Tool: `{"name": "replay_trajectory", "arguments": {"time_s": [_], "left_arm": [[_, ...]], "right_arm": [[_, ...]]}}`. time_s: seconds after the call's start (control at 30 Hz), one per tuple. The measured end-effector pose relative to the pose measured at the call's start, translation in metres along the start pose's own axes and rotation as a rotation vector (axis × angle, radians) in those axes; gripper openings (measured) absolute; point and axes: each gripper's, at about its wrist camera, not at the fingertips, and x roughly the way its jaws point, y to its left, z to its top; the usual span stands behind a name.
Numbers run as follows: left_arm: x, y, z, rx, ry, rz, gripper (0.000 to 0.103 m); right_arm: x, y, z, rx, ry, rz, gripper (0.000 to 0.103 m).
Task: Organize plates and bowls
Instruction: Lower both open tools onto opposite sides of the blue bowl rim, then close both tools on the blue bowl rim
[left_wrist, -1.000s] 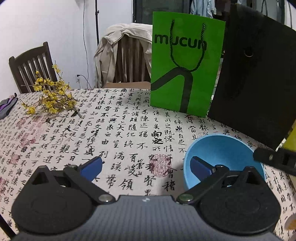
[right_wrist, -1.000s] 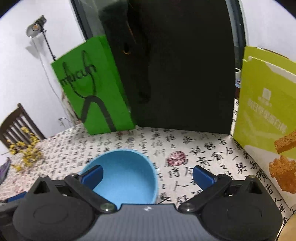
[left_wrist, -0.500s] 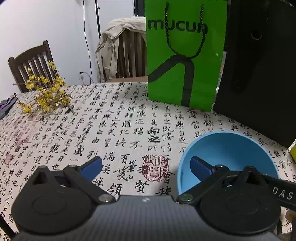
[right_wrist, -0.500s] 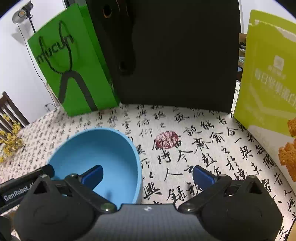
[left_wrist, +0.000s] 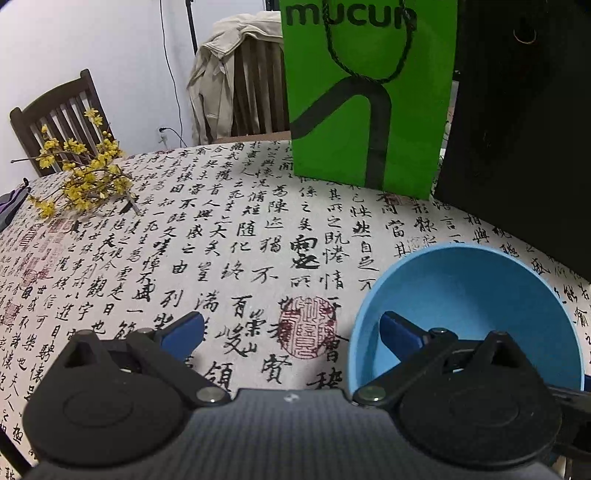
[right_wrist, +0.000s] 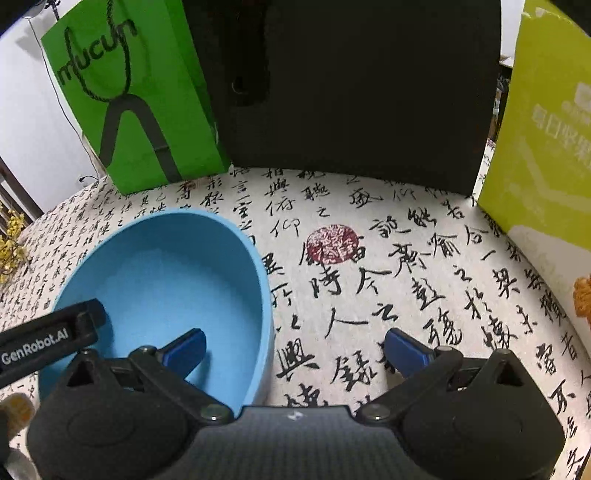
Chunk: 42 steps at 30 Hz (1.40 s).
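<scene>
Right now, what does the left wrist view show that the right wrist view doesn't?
Only the left wrist view: a jacket draped over a chair and the left tool, open, one finger inside the bowl.

Only the right wrist view: a yellow-green box on the right and the right tool, open, also straddling the bowl's rim.

Both: the blue bowl, green bag, black bag, yellow flowers and lettered tablecloth.
</scene>
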Motion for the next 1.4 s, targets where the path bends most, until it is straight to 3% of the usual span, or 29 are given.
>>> {"name": "replay_trajectory", "arguments": {"time_s": [0.3, 0.6, 0.73, 0.83, 1.07, 1.13, 1.3, 1.37, 1.4], "left_arm": [[0.008, 0.004, -0.002, -0.041, 0.033, -0.03, 0.103], [0.002, 0.014, -0.002, -0.072, 0.01, -0.043, 0.103], [-0.002, 0.013, -0.006, -0.083, -0.009, -0.038, 0.103], [-0.006, 0.007, -0.008, -0.045, -0.042, -0.023, 0.101], [-0.006, -0.006, -0.01, 0.025, -0.061, -0.037, 0.078], [-0.008, -0.011, -0.012, 0.054, -0.076, -0.047, 0.068], [-0.012, -0.019, -0.015, 0.096, -0.084, -0.106, 0.028], [-0.013, -0.022, -0.016, 0.109, -0.085, -0.127, 0.019], [-0.014, -0.024, -0.017, 0.116, -0.089, -0.124, 0.02]], "right_arm": [[0.006, 0.005, -0.002, -0.01, -0.021, -0.031, 0.103], [0.004, 0.002, -0.002, -0.01, -0.033, -0.022, 0.102], [0.003, 0.005, -0.002, -0.024, -0.042, -0.053, 0.095], [0.0, 0.001, -0.001, -0.002, -0.056, -0.055, 0.081], [-0.007, 0.002, 0.0, -0.011, -0.071, 0.005, 0.05], [-0.008, 0.006, -0.001, -0.028, -0.078, 0.012, 0.044], [-0.009, 0.009, -0.001, -0.029, -0.079, 0.04, 0.029], [-0.009, 0.01, -0.001, -0.025, -0.079, 0.055, 0.023], [-0.009, 0.011, -0.002, -0.024, -0.081, 0.06, 0.019]]}}
